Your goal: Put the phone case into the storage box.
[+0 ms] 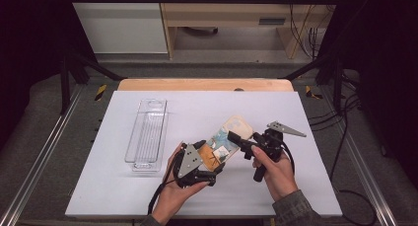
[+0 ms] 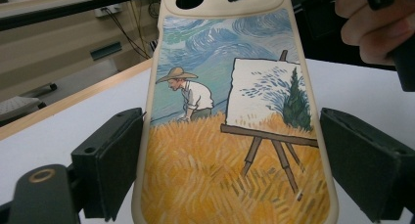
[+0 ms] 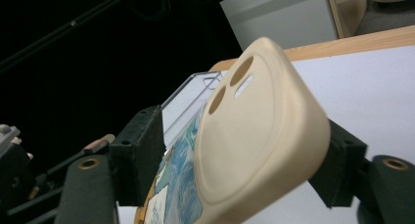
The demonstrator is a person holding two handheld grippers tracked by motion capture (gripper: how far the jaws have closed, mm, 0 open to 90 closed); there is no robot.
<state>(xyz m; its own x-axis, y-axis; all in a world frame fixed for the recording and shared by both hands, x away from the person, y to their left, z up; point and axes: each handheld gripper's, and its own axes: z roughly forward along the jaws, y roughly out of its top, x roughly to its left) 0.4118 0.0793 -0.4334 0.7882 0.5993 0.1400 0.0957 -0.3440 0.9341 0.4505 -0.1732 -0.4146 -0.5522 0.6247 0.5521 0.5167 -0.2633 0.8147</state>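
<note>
A cream phone case (image 1: 224,142) printed with a painter in a wheat field is held off the white table (image 1: 315,186) between both grippers. My left gripper (image 1: 213,166) is shut on its lower end; in the left gripper view the jaws press both long edges of the case (image 2: 235,111) around the left gripper (image 2: 232,136). My right gripper (image 1: 236,137) is shut on the top end beside the camera cut-outs. In the right gripper view the case (image 3: 254,126) sits tilted between the jaws of the right gripper (image 3: 244,138).
A long clear plastic tray (image 1: 147,134) lies lengthwise on the table's left half, also visible behind the case as the clear tray (image 3: 188,94). Wooden table edge (image 1: 204,84) at the back, metal rails on both sides, cables on the floor at right.
</note>
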